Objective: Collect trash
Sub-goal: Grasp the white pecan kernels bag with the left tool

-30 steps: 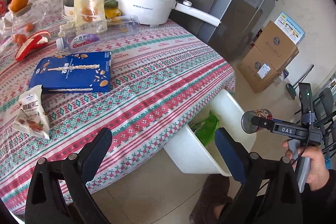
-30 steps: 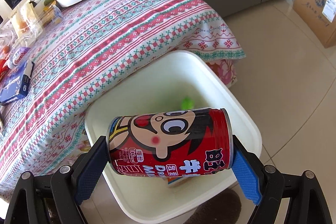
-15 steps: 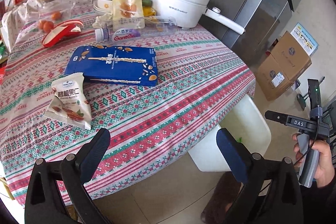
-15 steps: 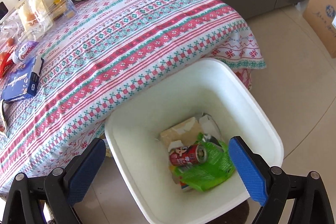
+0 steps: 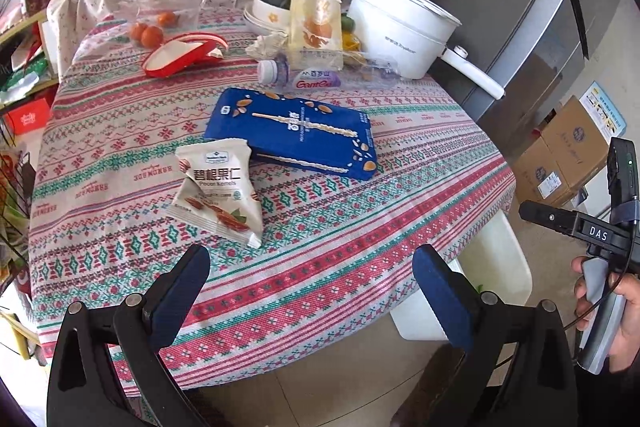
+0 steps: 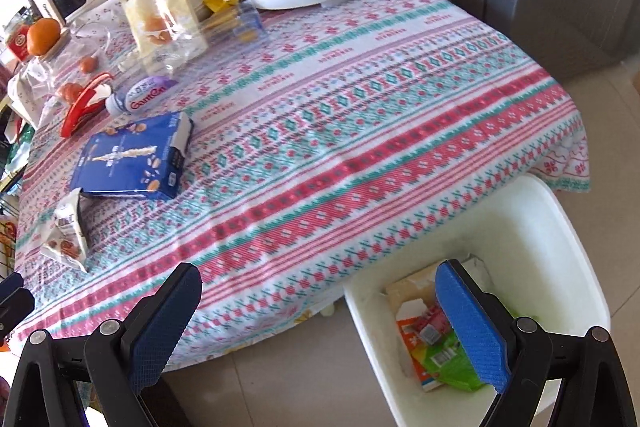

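My left gripper is open and empty above the table's near edge, just short of a white nut snack packet. A blue snack box lies behind the packet, and an empty plastic bottle lies further back. My right gripper is open and empty, over the table edge and the white trash bin on the floor. The bin holds wrappers and cartons. The packet, box and bottle show at the left of the right wrist view.
A white electric pot with a long handle, a tall snack bag, bowls, a red-and-white dish and oranges sit at the back of the patterned tablecloth. A grey fridge and cardboard boxes stand right.
My right gripper opened and dropped the red can into the bin, then swung left toward the table. My left gripper moved in over the table toward the snack packet.
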### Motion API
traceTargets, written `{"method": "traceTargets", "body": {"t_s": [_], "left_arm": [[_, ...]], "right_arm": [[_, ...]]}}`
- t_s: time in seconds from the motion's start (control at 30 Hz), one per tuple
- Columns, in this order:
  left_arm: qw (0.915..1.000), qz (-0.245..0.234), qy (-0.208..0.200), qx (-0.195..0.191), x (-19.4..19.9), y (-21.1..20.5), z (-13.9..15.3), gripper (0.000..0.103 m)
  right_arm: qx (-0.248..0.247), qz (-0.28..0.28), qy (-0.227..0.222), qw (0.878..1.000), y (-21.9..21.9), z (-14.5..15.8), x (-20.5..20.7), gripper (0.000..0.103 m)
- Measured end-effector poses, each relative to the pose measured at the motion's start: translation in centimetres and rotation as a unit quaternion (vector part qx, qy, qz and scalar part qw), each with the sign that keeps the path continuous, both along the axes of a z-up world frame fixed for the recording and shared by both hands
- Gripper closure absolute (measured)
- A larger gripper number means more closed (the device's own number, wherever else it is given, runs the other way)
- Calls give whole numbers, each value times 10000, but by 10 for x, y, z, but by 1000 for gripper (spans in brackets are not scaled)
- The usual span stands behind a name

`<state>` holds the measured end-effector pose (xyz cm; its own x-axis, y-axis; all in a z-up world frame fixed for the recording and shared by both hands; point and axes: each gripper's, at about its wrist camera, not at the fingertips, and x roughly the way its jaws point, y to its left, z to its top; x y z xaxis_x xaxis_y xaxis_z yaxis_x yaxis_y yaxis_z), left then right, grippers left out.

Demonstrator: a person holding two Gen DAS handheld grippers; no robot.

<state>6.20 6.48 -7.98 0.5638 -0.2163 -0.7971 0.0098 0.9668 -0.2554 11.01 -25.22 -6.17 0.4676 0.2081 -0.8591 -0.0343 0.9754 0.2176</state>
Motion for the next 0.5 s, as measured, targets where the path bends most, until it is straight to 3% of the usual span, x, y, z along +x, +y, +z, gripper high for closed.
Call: {"method": "traceTargets", "body": {"t_s": [0.2, 0.33, 0.5], "left_arm": [[9985, 462, -61, 270, -1, 43, -5, 1], [9973, 695, 45, 245, 4, 66, -18, 1], [9972, 714, 113, 190, 21, 64, -31, 1]], "right_arm": [[107, 330, -45, 9994, 47, 6, 13, 6], [153, 528, -48, 9985, 76, 5, 22, 6], [199, 702, 6, 9973, 104, 1, 32, 6]]}}
